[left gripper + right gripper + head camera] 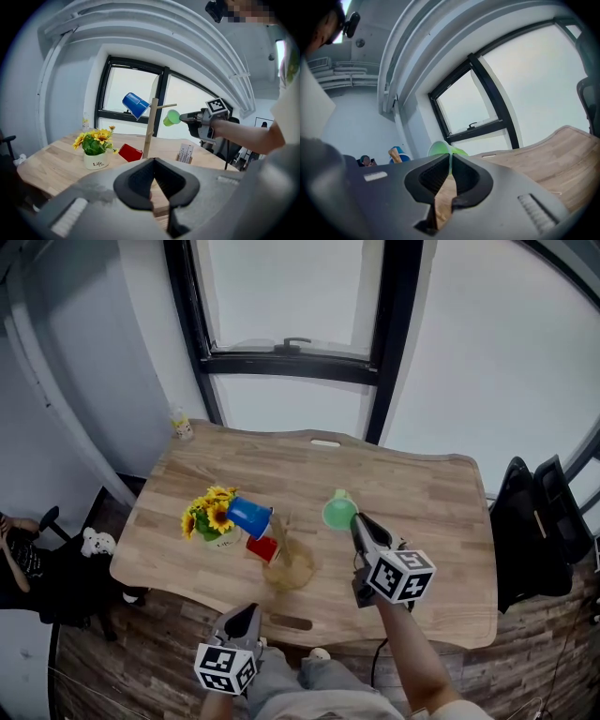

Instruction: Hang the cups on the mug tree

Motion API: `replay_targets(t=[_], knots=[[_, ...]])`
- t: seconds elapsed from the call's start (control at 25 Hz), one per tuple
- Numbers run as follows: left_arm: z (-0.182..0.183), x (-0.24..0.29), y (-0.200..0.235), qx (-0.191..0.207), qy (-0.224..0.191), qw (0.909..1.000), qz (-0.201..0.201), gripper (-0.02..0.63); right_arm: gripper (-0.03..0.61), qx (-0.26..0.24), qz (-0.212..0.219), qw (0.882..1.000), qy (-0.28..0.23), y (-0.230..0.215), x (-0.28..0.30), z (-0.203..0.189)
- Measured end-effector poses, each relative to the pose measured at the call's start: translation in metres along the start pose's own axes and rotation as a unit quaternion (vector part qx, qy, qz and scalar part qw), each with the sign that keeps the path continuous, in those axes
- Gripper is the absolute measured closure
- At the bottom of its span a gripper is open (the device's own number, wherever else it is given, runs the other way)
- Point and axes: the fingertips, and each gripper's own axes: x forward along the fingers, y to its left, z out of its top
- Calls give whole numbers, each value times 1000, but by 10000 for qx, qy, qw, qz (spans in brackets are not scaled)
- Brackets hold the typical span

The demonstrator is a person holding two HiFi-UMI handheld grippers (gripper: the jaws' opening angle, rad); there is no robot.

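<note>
A person is working at a wooden table [427, 507] with a wooden mug tree [289, 568] standing near its front edge. The right gripper [356, 519] is pinching a green cup [338, 513] by its edge, jaws nearly closed on it, and is holding it in the air just right of the tree, close to the tip of an upper peg. A blue cup [248, 516] is hanging on the tree's left side, and a red cup [262, 547] is sitting low beside its pole. A pot of sunflowers [212, 519] is standing left of the tree. The left gripper [247, 611] is hovering in front of the tree, jaws pressed together and empty.
</note>
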Motion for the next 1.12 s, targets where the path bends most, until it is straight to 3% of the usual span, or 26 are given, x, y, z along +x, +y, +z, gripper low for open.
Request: replay_targets(t=[0.24,0.56,1.0,1.12], knots=[[-1,-4,5,-68,0,9999,134,609,558,-795,-3,9968,121,9,23,-7],[-4,-21,25,-240,-49,9986,479,609,559,-1848,-134,9819,381,23,56,-30],[-12,-29,36,-364,-15,9970,684,609,560,-2622,-170,9638,448,36,72,-40],[-15,-32,39,-392,-2,9966,723,609,558,-3022,-136,9523,391,44,71,-40]])
